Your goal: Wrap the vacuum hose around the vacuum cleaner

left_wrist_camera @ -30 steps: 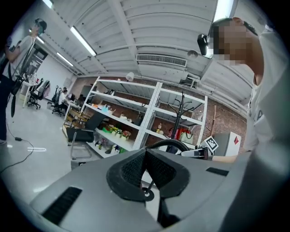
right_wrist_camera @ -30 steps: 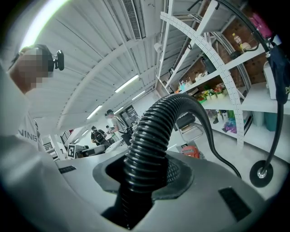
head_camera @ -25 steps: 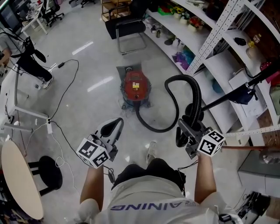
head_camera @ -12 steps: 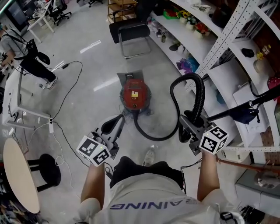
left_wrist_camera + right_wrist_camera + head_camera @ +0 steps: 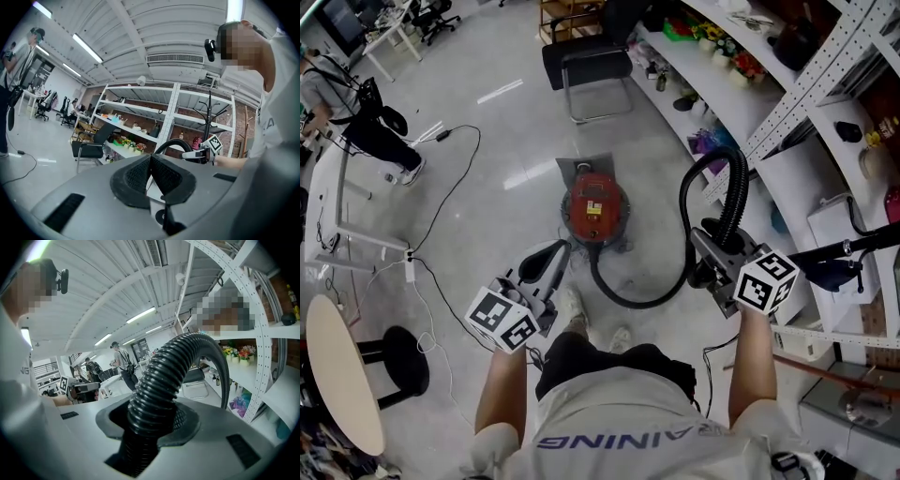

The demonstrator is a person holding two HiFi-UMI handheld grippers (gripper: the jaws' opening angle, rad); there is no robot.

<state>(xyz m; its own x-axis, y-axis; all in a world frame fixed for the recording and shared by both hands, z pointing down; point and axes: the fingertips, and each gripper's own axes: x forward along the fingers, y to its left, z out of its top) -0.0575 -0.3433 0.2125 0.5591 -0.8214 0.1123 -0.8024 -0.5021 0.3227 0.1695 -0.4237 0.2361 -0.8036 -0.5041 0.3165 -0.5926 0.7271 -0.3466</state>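
The red vacuum cleaner [image 5: 595,208] stands on the grey floor just ahead of me. Its black ribbed hose [image 5: 630,296] leaves the base, curves right along the floor, then arches up and over [image 5: 729,178] into my right gripper [image 5: 713,251]. In the right gripper view, that gripper [image 5: 151,423] is shut on the hose [image 5: 161,376], which rises from between the pads. My left gripper [image 5: 546,262] hovers left of the vacuum. Its jaws [image 5: 150,174] meet, with nothing between them.
A black chair [image 5: 591,58] stands beyond the vacuum. White shelving [image 5: 787,159] with plants and small goods runs along the right. At the left are a round table [image 5: 337,375], a black stool [image 5: 403,367], floor cables [image 5: 441,202] and a standing person [image 5: 356,112].
I have stepped forward, so the vacuum cleaner lies nearer below me. Both grippers moved forward with me, and the hose arch travelled along in the right gripper.
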